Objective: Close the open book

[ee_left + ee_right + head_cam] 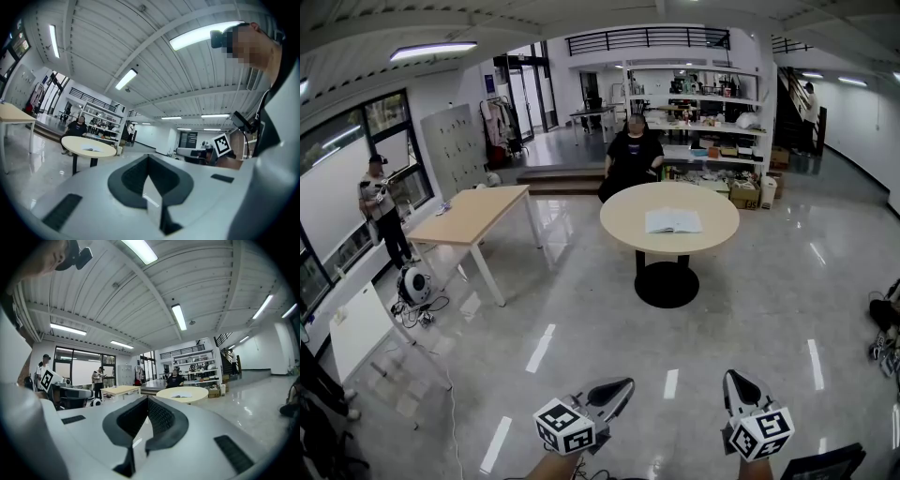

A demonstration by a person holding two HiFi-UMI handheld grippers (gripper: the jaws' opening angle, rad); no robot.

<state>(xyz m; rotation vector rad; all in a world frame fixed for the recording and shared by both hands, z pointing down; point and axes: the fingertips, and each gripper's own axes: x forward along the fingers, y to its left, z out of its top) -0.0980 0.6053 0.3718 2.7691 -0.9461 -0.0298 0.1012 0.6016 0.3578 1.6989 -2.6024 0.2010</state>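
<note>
two tools, left gripper (617, 388) and right gripper (735, 382), both clamped shut on nothing, held low, well apart from the open book (673, 221) lying flat on the round table (623, 225) across the floor (581, 319). risk ahead: arriving with jaws closed, nudging pages instead of lifting a cover, creasing them or sliding the book.

Holding left gripper (624, 384) and right gripper (732, 377) low, side by side, both pointed level and forward, jaws pressed together, nothing pinched in either.
</note>
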